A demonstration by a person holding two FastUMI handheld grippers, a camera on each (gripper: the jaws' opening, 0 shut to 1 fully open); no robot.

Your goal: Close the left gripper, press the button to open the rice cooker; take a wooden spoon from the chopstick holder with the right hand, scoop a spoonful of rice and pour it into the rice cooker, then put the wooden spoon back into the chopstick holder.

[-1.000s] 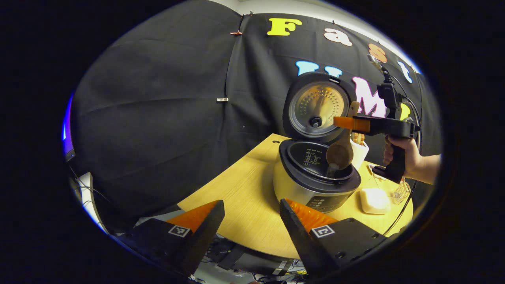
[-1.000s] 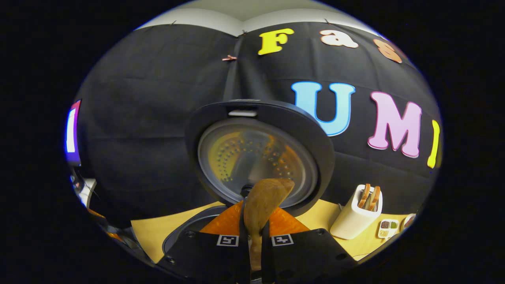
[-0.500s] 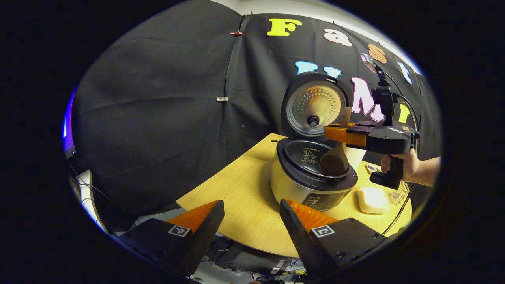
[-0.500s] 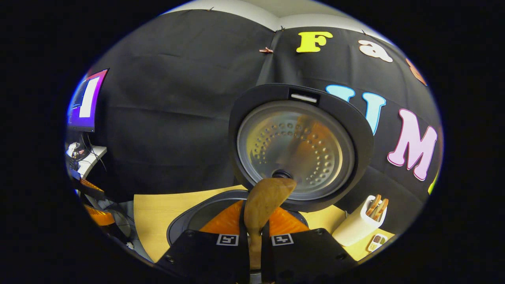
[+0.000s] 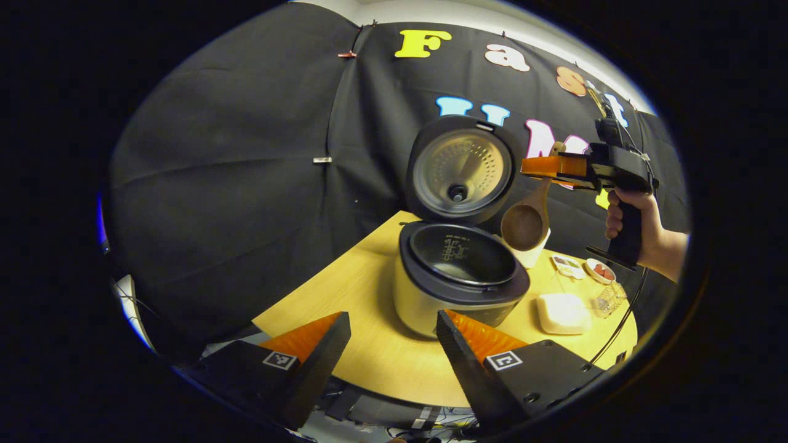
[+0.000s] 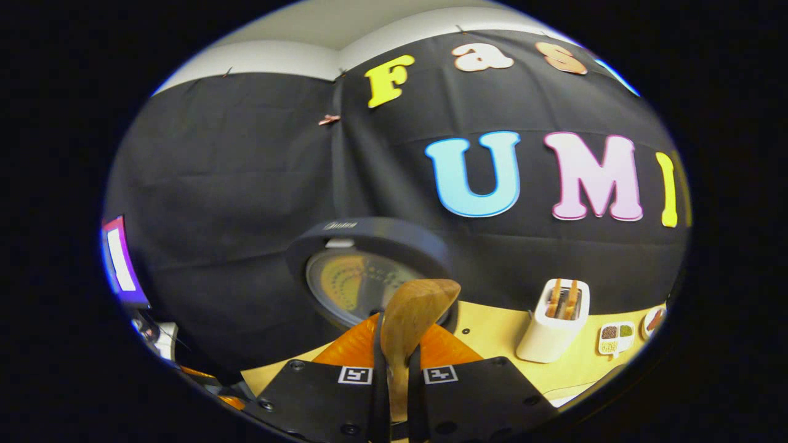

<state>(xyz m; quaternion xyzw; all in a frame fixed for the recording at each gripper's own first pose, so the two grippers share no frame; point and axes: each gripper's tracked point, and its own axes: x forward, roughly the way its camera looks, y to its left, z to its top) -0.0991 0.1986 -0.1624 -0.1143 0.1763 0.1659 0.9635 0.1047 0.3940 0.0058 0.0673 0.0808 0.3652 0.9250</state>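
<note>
The rice cooker [image 5: 458,280] stands on the round wooden table [image 5: 381,351] with its lid [image 5: 462,169] up and its dark inner pot showing. My right gripper [image 5: 548,167], held by a hand [image 5: 634,215], is shut on the wooden spoon [image 5: 526,218], whose bowl hangs above and right of the cooker's rim. In the right gripper view the spoon [image 6: 414,320] stands between that gripper's [image 6: 397,344] fingers, with the lid [image 6: 363,277] behind it. The white chopstick holder [image 6: 554,320] with wooden utensils stands to the right. My left gripper [image 5: 391,326] is open, low before the table's near edge.
A white lidded box [image 5: 560,312], small sauce dishes [image 5: 582,267] and a clear container [image 5: 609,300] sit on the table right of the cooker. A compartmented dish [image 6: 615,338] lies beside the holder. A cable [image 5: 622,326] hangs from the right gripper. A lit screen [image 6: 120,261] stands far left.
The right gripper has lifted the spoon up out of the cooker's pot and carried it right, clear of the rim. The left gripper stays open and has shifted a little.
</note>
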